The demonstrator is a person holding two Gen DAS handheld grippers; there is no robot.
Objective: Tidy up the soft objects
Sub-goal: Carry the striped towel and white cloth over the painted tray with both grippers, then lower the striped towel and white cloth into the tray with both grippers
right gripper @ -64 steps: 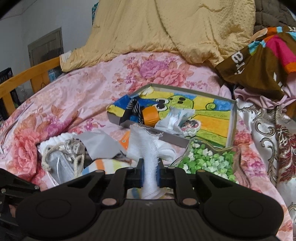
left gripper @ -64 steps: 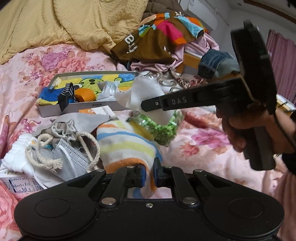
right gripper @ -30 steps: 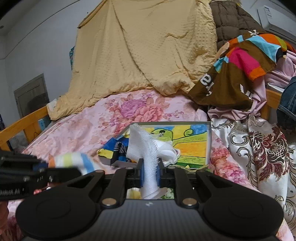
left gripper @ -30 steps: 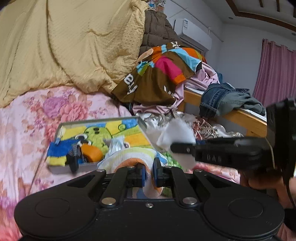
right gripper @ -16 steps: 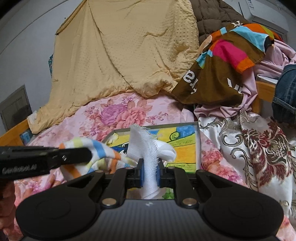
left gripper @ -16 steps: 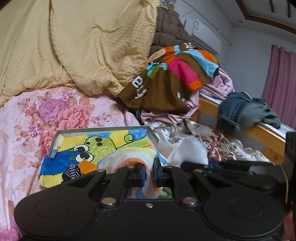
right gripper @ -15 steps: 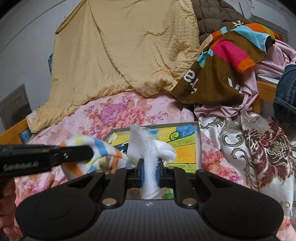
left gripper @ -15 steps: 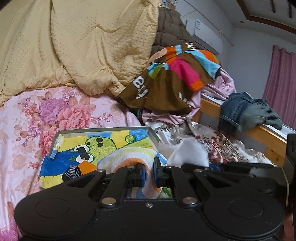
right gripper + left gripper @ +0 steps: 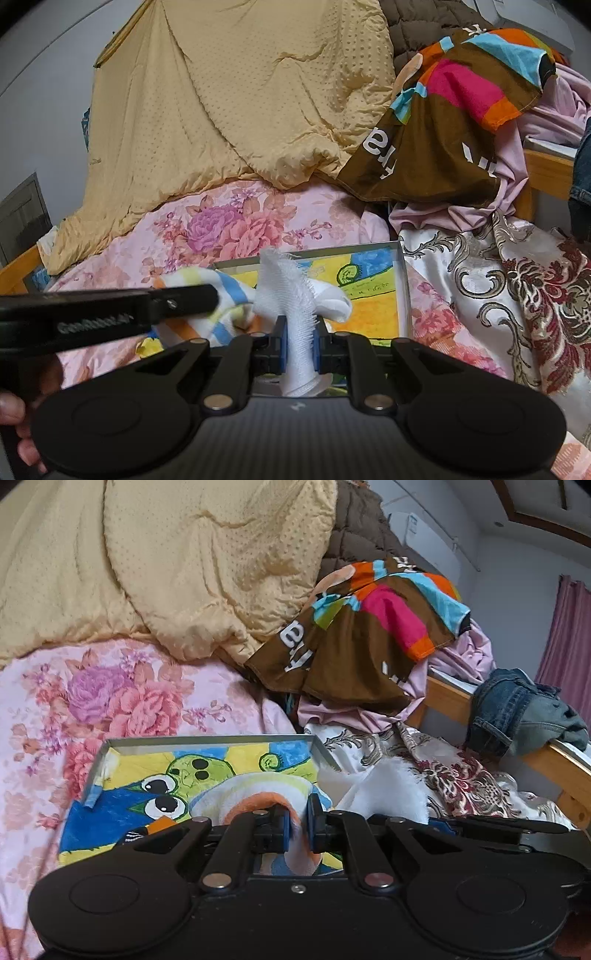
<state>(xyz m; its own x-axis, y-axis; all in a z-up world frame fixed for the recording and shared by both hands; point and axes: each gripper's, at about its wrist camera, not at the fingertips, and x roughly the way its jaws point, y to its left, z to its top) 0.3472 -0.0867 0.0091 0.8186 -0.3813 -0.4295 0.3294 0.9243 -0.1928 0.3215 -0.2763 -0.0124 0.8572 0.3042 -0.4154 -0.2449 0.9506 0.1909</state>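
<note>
Both grippers have travelled across the bed since the earlier pictures, away from the heap of small things and up to the shallow tray (image 9: 207, 741), which now fills the lower middle of both views.

The left gripper (image 9: 297, 829) is closed tight on a striped sock (image 9: 255, 789), with orange, yellow and blue bands, which hangs over the near edge of the tray. The right gripper (image 9: 299, 341) is closed tight on a white cloth (image 9: 284, 288) with a frayed top edge, held above the tray's near right corner.

Some writing can be read. On the side of the left gripper, seen from the right wrist camera, stands "GenRobot.AI", a little blurred. The brown patchwork garment (image 9: 436, 147) on the pile at the far right of the bed carries large white letters; only "ea" is clear. The tray's bottom shows a cartoon drawing of a green figure with big eyes, and one line of small handwriting that is too small to read.

Only the left wrist view shows the jeans (image 9: 517, 712) lying on the wooden bed rail and the pink curtain (image 9: 569, 646). Only the right wrist view shows a hand (image 9: 16, 424) of the person at the lower left edge. The yellow quilt (image 9: 236, 103) is in both.
</note>
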